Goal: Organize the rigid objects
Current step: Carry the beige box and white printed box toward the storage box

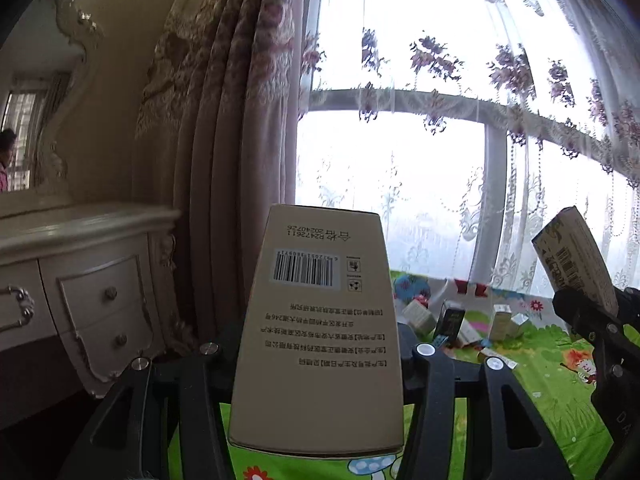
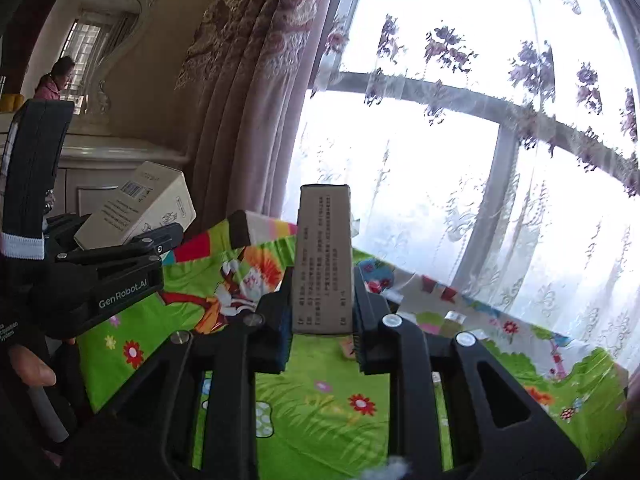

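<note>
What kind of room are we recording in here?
Most likely a home bedroom. An ornate cream dresser with a framed mirror stands beside heavy floral curtains at a big window, and a bright cartoon-print mat serves as the work surface.

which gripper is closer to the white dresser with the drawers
Left. The left gripper, shut on a beige box, is right beside the white dresser. The right gripper, holding a narrow brown box, sits farther toward the window side.
</note>
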Action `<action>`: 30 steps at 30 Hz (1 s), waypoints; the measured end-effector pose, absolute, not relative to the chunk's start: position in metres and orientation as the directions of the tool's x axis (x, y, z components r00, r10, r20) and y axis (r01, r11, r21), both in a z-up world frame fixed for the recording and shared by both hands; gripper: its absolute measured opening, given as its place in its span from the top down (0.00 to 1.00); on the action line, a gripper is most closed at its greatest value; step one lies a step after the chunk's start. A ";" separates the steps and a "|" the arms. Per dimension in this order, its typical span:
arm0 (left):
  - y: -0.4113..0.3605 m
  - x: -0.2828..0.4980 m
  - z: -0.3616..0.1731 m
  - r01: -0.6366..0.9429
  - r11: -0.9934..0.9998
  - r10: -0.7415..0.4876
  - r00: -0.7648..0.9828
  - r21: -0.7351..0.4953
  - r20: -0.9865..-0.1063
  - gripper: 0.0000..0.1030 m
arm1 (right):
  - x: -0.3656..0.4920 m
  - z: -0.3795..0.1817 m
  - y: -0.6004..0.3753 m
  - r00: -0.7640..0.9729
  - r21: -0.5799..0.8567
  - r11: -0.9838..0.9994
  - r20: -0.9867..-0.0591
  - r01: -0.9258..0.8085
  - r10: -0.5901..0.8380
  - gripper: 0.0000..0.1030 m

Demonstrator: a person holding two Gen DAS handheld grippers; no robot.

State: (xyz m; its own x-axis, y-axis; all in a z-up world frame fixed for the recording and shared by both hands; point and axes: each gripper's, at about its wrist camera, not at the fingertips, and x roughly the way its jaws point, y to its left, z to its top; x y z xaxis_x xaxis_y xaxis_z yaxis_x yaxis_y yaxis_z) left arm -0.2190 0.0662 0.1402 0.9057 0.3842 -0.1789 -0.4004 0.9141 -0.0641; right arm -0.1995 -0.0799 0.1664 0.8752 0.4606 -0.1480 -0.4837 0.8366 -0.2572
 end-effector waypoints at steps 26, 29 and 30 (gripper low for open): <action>-0.111 -0.259 0.194 0.076 0.982 -0.089 0.994 0.171 0.071 0.48 | -0.284 0.220 -0.258 0.994 -0.190 0.982 0.110 0.020 0.001 0.73; -0.138 -0.263 0.198 0.153 0.970 -0.170 0.983 0.190 0.075 0.48 | -0.296 0.221 -0.280 0.991 -0.191 0.978 0.116 0.088 -0.066 0.73; -0.146 -0.265 0.199 0.175 0.965 -0.194 0.978 0.197 0.078 0.48 | -0.300 0.221 -0.288 0.989 -0.189 0.976 0.116 0.110 -0.089 0.73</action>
State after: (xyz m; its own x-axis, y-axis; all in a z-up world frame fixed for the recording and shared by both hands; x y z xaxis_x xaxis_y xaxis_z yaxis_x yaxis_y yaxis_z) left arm -0.2647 -0.1458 0.1986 0.9780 -0.1936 0.0777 0.1753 0.9647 0.1967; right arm -0.3002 -0.2883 0.2212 0.9892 -0.0894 0.1163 0.1105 0.9757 -0.1891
